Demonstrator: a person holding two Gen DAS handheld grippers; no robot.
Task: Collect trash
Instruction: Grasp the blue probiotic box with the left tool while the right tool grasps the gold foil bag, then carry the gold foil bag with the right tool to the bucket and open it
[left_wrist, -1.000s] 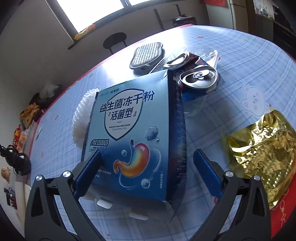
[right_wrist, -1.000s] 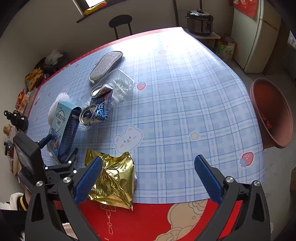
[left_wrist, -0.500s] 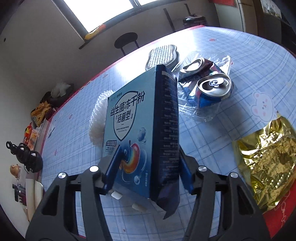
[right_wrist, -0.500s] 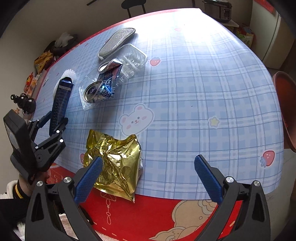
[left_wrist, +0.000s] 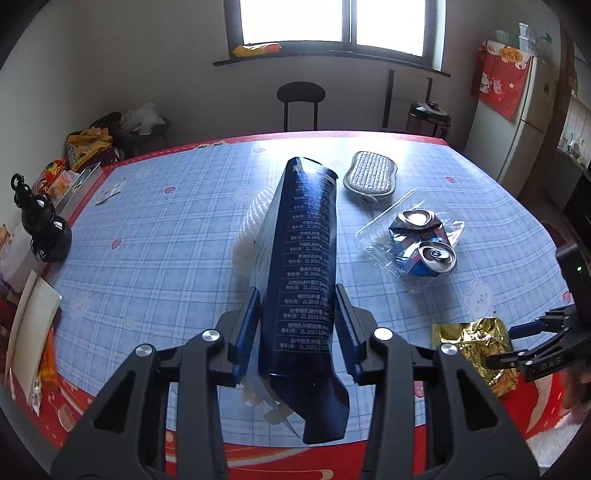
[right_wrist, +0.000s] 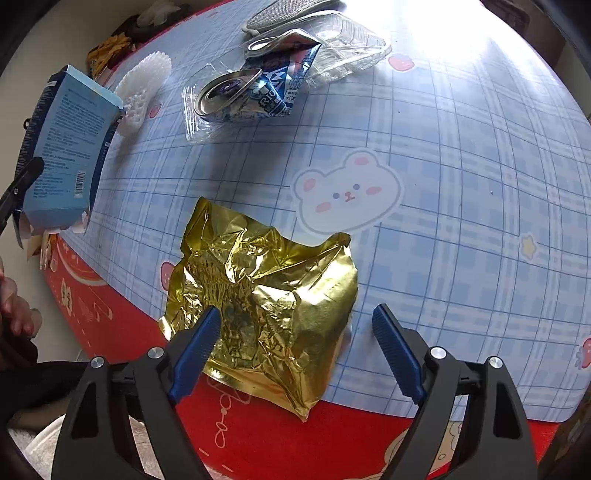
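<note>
The left hand-held gripper (left_wrist: 297, 325) has the blue box (left_wrist: 303, 280) between its blue pads, one pad on each broad face, and its jaws are closing on the box. The box stands on edge, its narrow printed side facing the left wrist camera and its torn lower flaps hanging below the pads. In the right wrist view it is clear of the worktop (right_wrist: 461, 155), tilted, at the left edge of the picture.

Taking the gold foil bag (right_wrist: 262, 299) as the landmark: it lies crumpled at the near edge of the worktop, partly over the red border. The right hand-held gripper (right_wrist: 295, 347) hangs right over it, jaws wide and closing, with the bag's near part between the pads; the left pad overlaps the foil in the picture, but I cannot tell whether it touches. Beyond the bag, farther up the worktop, lies a crushed can (right_wrist: 236, 92) on clear plastic packaging (right_wrist: 343, 51). A second crushed can (left_wrist: 415, 223) lies just beside the first. Beyond the cans sits a grey scrubbing pad (left_wrist: 370, 178). A white foam net (right_wrist: 142, 86) lies up and to the left of the bag, just behind the box. A bear print (right_wrist: 347, 192) on the cloth is just beyond the bag's far right corner.
</note>
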